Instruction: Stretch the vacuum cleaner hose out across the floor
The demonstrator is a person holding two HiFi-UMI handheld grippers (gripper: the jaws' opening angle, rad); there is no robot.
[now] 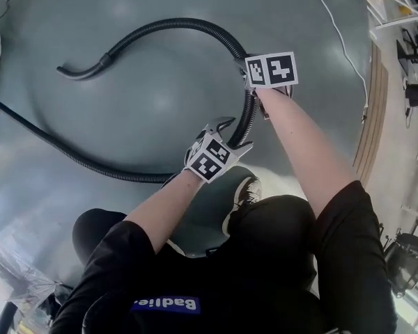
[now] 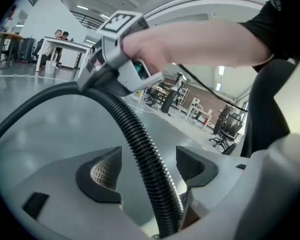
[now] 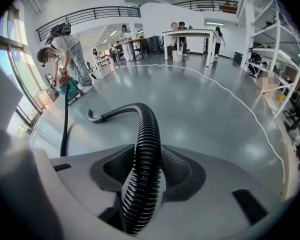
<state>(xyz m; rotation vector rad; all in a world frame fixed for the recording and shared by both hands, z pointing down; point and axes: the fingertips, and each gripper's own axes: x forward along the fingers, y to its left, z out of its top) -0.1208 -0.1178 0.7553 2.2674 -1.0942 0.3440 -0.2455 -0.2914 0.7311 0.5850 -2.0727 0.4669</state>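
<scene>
**One clamped, one standing wide**

Your right hand-held gripper (image 3: 142, 171) is closed on the ribbed black hose (image 1: 174, 25), with a pad pressed to each side. Your left hand-held gripper (image 2: 145, 171) has its jaws well apart. The hose runs between them and neither pad squeezes it. From the right hand-held gripper the hose arcs over the grey floor (image 1: 160, 96), and its curved nozzle end (image 1: 76, 70) lies well off to your left.
</scene>
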